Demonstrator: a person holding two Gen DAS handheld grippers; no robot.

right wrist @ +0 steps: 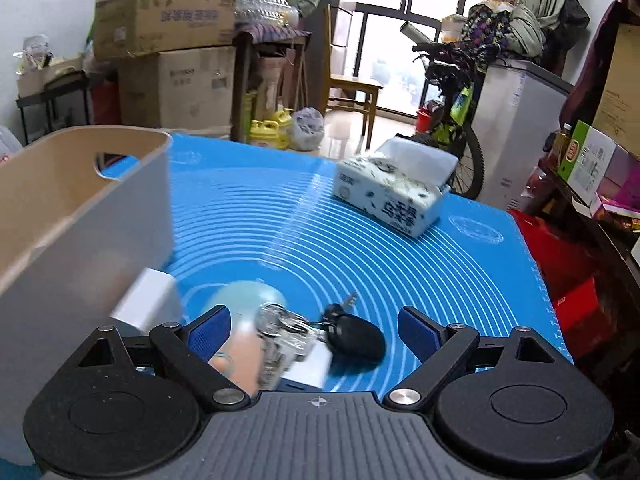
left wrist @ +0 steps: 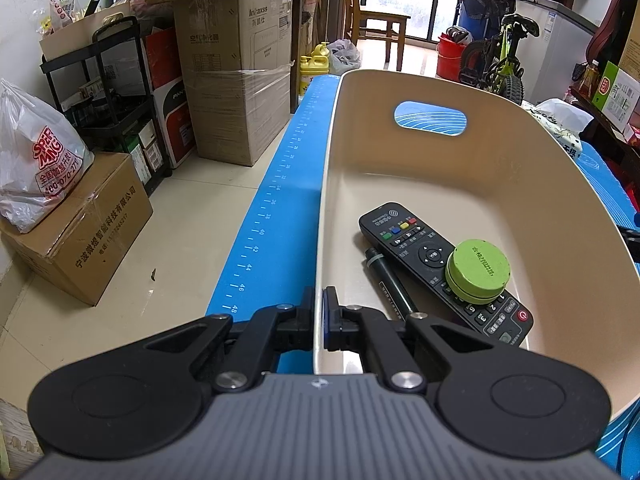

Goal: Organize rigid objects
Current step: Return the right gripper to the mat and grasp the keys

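Bin (left wrist: 420,92) rim in left gripper (left wrist: 319,312) — right gripper (right wrist: 314,330), fingers apart, over keys (right wrist: 280,328)

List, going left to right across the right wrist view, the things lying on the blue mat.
beige bin → white block → pale round object → key bunch → black key fob → tissue box

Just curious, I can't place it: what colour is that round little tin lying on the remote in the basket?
Green: the round tin, clearest in the left wrist view.
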